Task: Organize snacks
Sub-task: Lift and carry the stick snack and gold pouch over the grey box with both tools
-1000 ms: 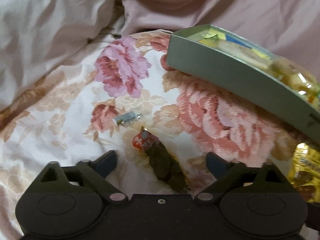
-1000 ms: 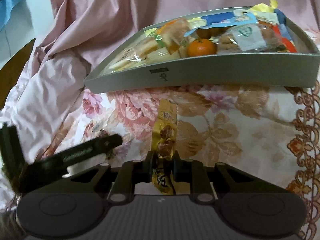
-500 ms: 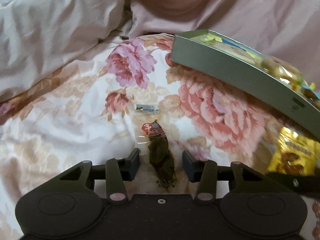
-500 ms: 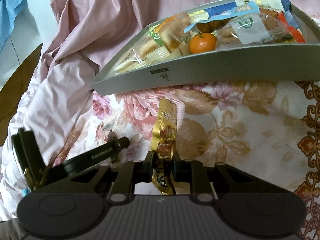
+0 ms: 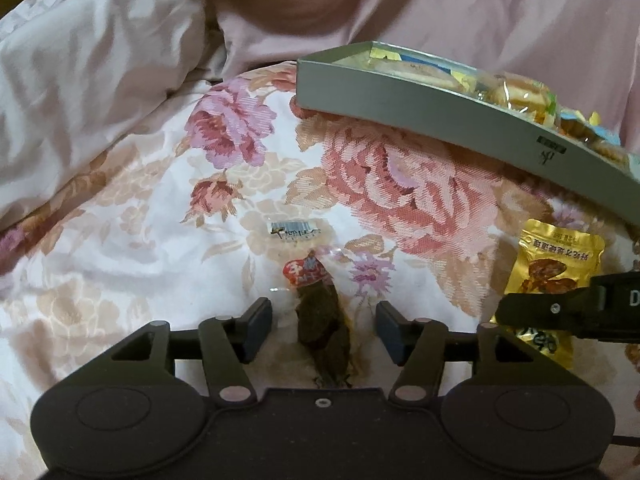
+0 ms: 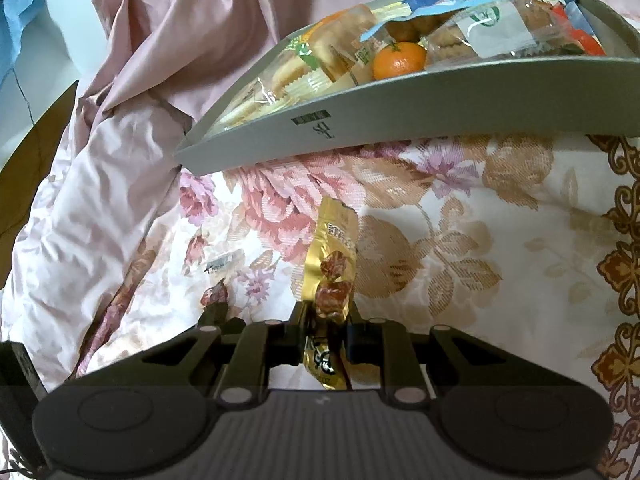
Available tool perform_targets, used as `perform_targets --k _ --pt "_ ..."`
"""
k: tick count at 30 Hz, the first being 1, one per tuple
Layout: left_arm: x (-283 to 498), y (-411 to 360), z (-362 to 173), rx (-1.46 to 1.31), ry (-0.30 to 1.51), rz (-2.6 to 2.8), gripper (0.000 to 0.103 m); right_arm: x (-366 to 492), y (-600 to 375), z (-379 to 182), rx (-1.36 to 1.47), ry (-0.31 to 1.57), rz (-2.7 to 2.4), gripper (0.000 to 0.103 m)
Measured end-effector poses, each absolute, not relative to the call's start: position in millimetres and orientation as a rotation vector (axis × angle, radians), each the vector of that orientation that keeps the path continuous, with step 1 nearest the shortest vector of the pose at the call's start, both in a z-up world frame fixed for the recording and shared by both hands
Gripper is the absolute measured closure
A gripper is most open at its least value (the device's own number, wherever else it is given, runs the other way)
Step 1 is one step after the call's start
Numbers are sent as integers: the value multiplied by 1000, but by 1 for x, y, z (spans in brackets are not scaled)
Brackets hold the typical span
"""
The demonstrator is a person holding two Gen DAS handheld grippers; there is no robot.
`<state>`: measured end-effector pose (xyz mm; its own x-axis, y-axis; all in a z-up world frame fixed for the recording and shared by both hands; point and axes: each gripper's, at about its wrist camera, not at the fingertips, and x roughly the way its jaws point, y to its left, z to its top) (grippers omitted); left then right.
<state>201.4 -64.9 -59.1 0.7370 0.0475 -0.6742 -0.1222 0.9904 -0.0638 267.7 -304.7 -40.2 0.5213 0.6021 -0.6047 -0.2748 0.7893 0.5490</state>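
A dark brown snack in a clear wrapper with a red label (image 5: 324,328) lies on the floral bedspread between the fingers of my left gripper (image 5: 324,316). Its jaws are opening and the pads stand clear of the wrapper on both sides. My right gripper (image 6: 327,320) is shut on a gold snack packet (image 6: 334,248), which sticks up and forward from the pads. The same gold packet (image 5: 556,256) shows at the right of the left wrist view. A grey tray (image 6: 400,108) full of wrapped snacks and a mandarin (image 6: 400,60) lies beyond both grippers.
A clear wrapper end with a barcode (image 5: 294,232) lies just past the dark snack. A crumpled pink quilt (image 5: 100,80) banks up at the left and behind the tray (image 5: 420,100). The bedspread has a brown patterned border (image 6: 620,260) at the right.
The left jaws narrowed around the dark snack, then spread apart again. The left view slid sideways, bringing the gold packet into sight. The right gripper kept its hold on the gold packet.
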Motion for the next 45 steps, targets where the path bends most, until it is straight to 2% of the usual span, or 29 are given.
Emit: perform_targets --k 6,8,12,15,18,19,22,23,27,45 --pt "207 -64 -62 -89 748 78 35 272 -302 -46 420 898 542 74" --pt "207 -66 -62 -78 751 73 35 272 -301 -48 425 903 552 66" --pt "206 -66 -62 -82 750 72 35 271 -298 -46 418 900 566 61" --pt "206 -66 -62 -79 750 74 36 270 -296 -46 409 904 571 61" --pt "205 -66 -62 -77 746 80 45 270 -295 -45 391 908 570 61" --pt "204 -66 -61 -77 744 79 51 270 -294 -45 384 908 570 61" --pt "202 -67 -61 -75 741 74 55 268 -290 -45 355 899 569 66" --pt "201 -68 -61 -73 739 73 56 267 -290 -45 347 897 570 73" --pt "196 -71 -60 -66 731 69 56 264 -283 -47 338 886 600 80" --pt "181 -81 -55 -52 660 80 57 247 -261 -33 136 743 626 84"
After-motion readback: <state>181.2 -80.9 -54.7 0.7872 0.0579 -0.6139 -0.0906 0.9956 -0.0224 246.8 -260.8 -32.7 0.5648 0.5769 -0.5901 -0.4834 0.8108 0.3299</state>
